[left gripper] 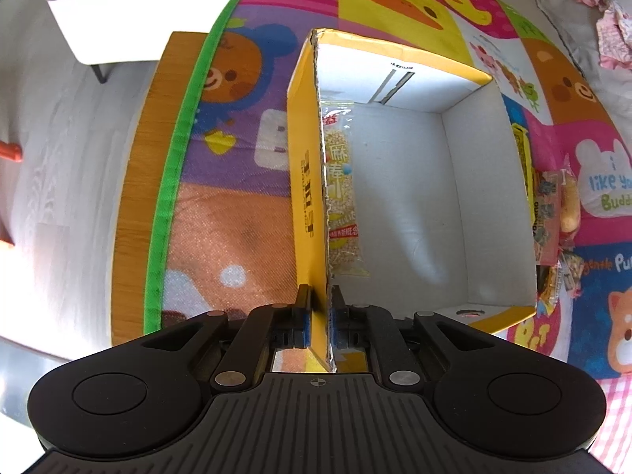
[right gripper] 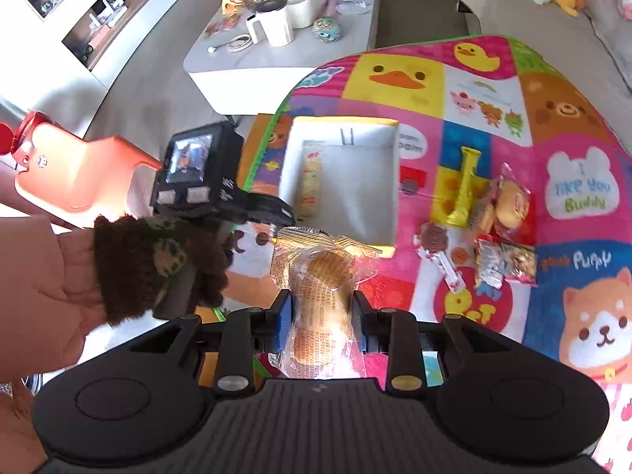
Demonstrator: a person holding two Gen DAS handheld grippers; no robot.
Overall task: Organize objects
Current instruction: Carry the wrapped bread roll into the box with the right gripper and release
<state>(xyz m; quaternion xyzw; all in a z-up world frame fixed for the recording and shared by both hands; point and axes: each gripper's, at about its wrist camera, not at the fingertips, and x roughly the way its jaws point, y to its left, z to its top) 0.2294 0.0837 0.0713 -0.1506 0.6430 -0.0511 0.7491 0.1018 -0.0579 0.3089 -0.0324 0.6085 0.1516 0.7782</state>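
Observation:
A yellow cardboard box (left gripper: pixel 466 166) with a white inside stands open on the colourful play mat; it also shows in the right wrist view (right gripper: pixel 387 181). A long snack packet (left gripper: pixel 341 197) lies inside along its left wall, also seen from the right (right gripper: pixel 310 185). My left gripper (left gripper: pixel 319 308) is shut on the box's left wall (left gripper: pixel 306 181). My right gripper (right gripper: pixel 322 308) is shut on a wrapped bread snack (right gripper: pixel 322 288), held above the mat just in front of the box. The left gripper body (right gripper: pixel 205 181) shows at the box's left side.
Loose snacks lie on the mat (right gripper: pixel 572 110) right of the box: a yellow tube packet (right gripper: pixel 464 185), a cookie pack (right gripper: pixel 509 205), a lollipop (right gripper: pixel 432 239), a candy bag (right gripper: pixel 505 262). A low white table (right gripper: pixel 276 51) with clutter stands behind. An orange chair (right gripper: pixel 79 173) is left.

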